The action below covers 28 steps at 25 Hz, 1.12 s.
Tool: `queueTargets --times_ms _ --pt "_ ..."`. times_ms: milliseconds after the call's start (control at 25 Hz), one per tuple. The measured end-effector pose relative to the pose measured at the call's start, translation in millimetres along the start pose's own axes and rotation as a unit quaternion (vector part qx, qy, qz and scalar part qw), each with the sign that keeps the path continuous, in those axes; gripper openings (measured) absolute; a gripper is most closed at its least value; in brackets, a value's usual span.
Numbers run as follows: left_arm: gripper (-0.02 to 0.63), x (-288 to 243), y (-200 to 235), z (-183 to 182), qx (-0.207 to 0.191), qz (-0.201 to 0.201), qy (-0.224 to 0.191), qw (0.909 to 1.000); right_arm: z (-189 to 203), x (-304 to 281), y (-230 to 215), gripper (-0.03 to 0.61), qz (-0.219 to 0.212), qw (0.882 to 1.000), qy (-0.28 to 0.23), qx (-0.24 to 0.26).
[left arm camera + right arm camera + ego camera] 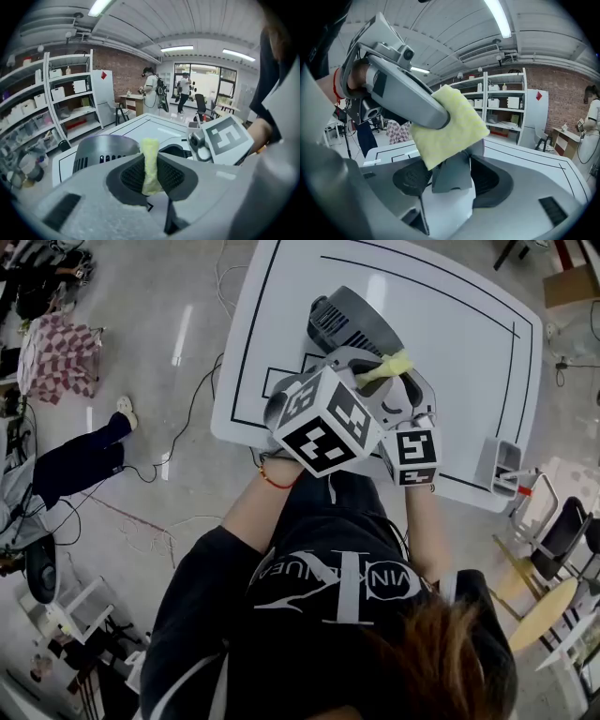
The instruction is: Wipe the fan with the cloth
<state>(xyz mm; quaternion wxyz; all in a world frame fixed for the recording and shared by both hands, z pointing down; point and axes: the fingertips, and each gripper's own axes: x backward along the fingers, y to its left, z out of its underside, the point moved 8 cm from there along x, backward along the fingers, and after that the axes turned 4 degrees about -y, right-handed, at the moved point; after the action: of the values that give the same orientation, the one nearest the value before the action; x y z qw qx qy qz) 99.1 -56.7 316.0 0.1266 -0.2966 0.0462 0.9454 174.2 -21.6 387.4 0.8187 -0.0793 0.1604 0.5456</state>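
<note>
Fan (342,322) lay on its side on the white tabletop (450,324). Right gripper (452,176) jaws set wide on its grey foot, steadying it. Left gripper (150,174) jaws pinched the yellow cloth (386,367) just above, not yet touching. Wiping seemed about to start; next, press the cloth onto the housing.

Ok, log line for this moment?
left claw: shut on yellow fabric cloth | right claw: shut on grey plastic fan | wipe contact: cannot tell

1 fan (342,320), 1 cloth (386,367), 1 tbl (450,343)
</note>
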Motion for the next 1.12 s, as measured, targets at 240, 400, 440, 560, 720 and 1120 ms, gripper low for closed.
queueTargets --times_ms 240,400,440,560,720,1120 --pt "0.055 -6.6 -10.2 -8.6 -0.078 -0.074 0.07 0.9917 4.3 4.7 -2.2 0.249 0.001 1.0 -0.002 -0.003" --pt "0.055 -11.4 -19.5 -13.5 -0.137 -0.112 0.101 0.979 14.3 5.3 -3.6 0.247 0.0 0.999 -0.013 -0.029" --pt "0.055 -12.5 -21.4 -14.1 -0.145 -0.117 0.105 0.9768 16.1 5.2 -3.8 0.247 -0.001 0.999 -0.016 -0.035" --pt "0.055 -9.9 -18.4 -13.9 -0.148 -0.123 0.105 0.9757 17.2 3.4 -3.1 0.244 -0.005 0.999 -0.017 -0.038" --pt "0.055 0.2 -7.7 -15.1 -0.135 -0.13 0.094 0.9778 7.8 0.7 -0.9 0.241 0.003 1.0 -0.008 -0.017" --pt "0.057 18.8 12.5 -17.4 -0.114 -0.139 0.065 0.9816 0.1 0.1 2.4 0.236 0.013 1.0 0.004 0.007"
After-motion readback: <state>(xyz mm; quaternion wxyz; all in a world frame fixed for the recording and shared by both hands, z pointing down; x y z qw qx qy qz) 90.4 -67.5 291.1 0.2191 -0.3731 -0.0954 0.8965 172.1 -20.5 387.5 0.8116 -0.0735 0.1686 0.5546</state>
